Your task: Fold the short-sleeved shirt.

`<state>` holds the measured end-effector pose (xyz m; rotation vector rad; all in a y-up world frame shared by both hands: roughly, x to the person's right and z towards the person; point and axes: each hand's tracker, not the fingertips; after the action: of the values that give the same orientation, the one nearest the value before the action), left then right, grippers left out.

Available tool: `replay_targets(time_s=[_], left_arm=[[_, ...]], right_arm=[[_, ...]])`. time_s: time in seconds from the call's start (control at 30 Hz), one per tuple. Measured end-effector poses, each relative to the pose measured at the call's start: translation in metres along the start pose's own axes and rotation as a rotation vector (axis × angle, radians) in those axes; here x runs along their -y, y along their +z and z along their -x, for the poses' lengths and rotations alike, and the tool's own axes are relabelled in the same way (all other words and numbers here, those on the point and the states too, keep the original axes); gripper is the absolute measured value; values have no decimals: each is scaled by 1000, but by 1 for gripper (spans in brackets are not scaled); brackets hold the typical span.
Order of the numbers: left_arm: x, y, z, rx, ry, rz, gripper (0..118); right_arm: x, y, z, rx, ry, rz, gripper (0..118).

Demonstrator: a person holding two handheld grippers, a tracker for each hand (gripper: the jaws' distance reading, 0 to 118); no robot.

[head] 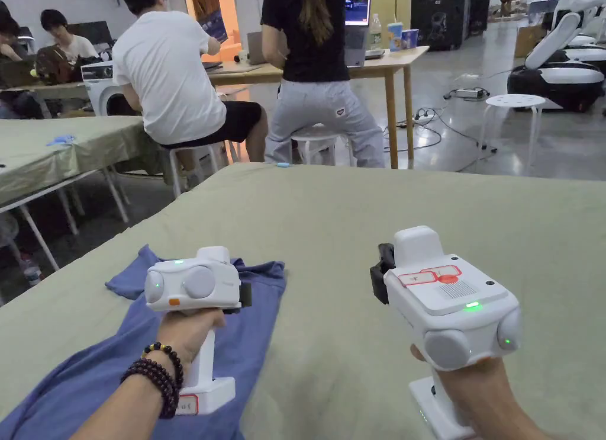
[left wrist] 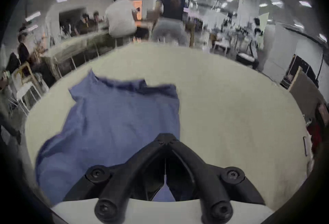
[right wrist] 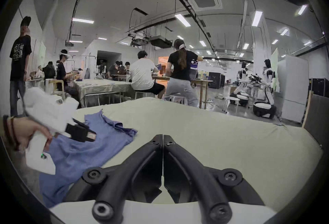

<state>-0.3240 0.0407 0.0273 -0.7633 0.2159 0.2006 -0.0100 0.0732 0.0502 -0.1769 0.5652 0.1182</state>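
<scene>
A blue short-sleeved shirt [head: 260, 328] lies partly crumpled on the green-covered table [head: 355, 222], at the near left. My left gripper [head: 245, 294] hovers just over the shirt near its right edge. In the left gripper view its jaws meet at the tips [left wrist: 166, 136] with nothing between them, the shirt [left wrist: 115, 117] spread below. My right gripper [head: 382, 272] is held over bare tablecloth to the right of the shirt. Its jaws [right wrist: 162, 136] are shut and empty. The right gripper view also has the shirt [right wrist: 85, 147] and the left gripper [right wrist: 89, 134] at its left.
Two people sit on white stools [head: 313, 136] just past the table's far edge. A second covered table [head: 71, 151] stands to the left. Another white stool [head: 512, 102] and floor cables [head: 426, 133] are at the far right.
</scene>
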Motion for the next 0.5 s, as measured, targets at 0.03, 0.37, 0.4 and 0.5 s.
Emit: replay_targets(time_s=[0.03, 0.37, 0.4, 0.5], left_arm=[[-3, -16, 4, 11, 8, 34, 30], [-19, -95, 26, -63, 47, 116, 98], [-17, -100, 30, -53, 61, 127, 98], [-11, -112, 29, -55, -34, 112, 101]], right_arm=[[5, -3, -2, -3, -1, 5, 1], [45, -58, -18, -53, -7, 99, 4], [49, -62, -21, -62, -8, 106, 4], [52, -67, -23, -64, -4, 111, 4]])
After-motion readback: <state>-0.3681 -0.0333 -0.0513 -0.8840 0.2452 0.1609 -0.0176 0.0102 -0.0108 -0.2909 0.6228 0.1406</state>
